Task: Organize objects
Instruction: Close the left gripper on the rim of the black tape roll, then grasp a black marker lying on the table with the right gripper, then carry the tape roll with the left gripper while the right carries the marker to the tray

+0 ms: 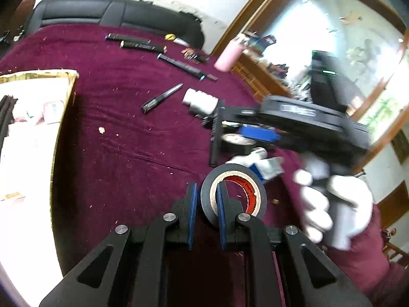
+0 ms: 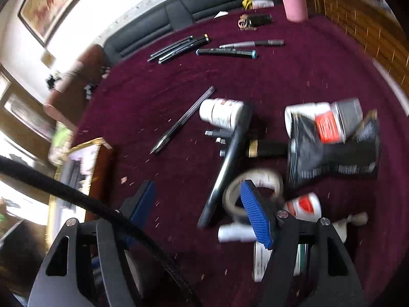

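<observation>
Now the left gripper (image 1: pixel 206 199) points down at the dark red surface (image 1: pixel 127 138). Its fingers are close together and pinch the wall of a black tape roll (image 1: pixel 234 192). One finger (image 1: pixel 192 204) is outside the roll and the other is inside its hole. The roll stands up on its edge between them.

The right gripper (image 2: pixel 198 204) also tips down, over a pile of small things. Its fingers are far apart and hold nothing. One blue finger (image 2: pixel 255 217) sits in front of a clear tape roll (image 2: pixel 253 192), but it is too blurry to tell if they touch. A hand in a white glove (image 1: pixel 334 209) holds this gripper by its handle, just to the right of the black tape roll.

A white bottle (image 2: pixel 221 112), a pen (image 2: pixel 182 120) and a long black bar (image 2: pixel 227 166) lie nearby. A box with a gold rim (image 1: pixel 65 97) sits off to the left.
</observation>
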Motion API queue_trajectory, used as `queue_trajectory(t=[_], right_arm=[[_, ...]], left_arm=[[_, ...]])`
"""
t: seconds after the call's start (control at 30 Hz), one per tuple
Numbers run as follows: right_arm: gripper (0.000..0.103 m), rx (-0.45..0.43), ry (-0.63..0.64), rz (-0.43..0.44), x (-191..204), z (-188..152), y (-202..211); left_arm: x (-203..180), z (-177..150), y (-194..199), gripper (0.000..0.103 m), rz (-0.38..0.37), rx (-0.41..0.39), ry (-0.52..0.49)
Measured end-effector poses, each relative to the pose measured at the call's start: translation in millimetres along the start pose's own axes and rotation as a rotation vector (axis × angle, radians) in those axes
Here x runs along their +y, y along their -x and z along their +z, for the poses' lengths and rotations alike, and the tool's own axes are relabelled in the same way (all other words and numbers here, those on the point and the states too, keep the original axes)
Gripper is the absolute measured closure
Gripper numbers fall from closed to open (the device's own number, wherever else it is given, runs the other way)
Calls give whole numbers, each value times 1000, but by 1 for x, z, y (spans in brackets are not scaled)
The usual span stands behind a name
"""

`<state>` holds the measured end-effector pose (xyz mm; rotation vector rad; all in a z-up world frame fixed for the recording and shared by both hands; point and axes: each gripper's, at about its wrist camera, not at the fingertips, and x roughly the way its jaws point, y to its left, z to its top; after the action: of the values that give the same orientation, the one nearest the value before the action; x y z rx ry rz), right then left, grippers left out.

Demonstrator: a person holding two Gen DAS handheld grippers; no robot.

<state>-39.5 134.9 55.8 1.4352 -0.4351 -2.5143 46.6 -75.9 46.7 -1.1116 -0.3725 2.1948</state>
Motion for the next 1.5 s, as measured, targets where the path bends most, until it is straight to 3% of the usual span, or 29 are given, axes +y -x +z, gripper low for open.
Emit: queue_trajectory(t=[0.07, 0.13, 0.23, 0.3, 0.43, 0.6, 0.73, 0.97, 1.1, 1.27, 1.4, 1.43, 1.5], right_arm=[[39, 0, 18, -59, 5, 7, -8], [53, 15, 49, -118, 11, 12, -19], [65, 61, 90, -219, 15, 12, -39], [74, 88, 87, -215, 13, 9, -48], [80, 57, 37, -188, 6, 7, -45], [84, 49, -52, -100, -9, -3, -29], [90, 44, -70, -52, -12, -10, -22], [90, -34, -50, 74, -1, -19, 16], [88, -17, 44, 2, 12, -24, 8], [74, 41, 136, -53, 31, -20, -24], [77, 69, 213, -233, 43, -21, -57], [87, 35, 225, -229, 44, -21, -55], [91, 35, 213, -214, 40, -20, -54]], left_arm=[[3, 0, 12, 91, -15, -19, 7], [11, -1, 20, 91, -26, -33, 26], [29, -5, 31, 91, -25, -49, 76], [42, -9, 39, 91, -23, -65, 110], [66, -15, 49, 91, -3, -86, 162], [87, -20, 59, 91, 20, -105, 214], [88, -19, 63, 91, 28, -126, 216], [81, -15, 71, 91, 70, -159, 197], [83, -19, 77, 91, 89, -166, 199], [74, -28, 88, 91, 96, -169, 183], [74, -30, 92, 91, 96, -172, 183], [75, -30, 94, 91, 96, -173, 182], [77, -31, 99, 91, 100, -182, 179]])
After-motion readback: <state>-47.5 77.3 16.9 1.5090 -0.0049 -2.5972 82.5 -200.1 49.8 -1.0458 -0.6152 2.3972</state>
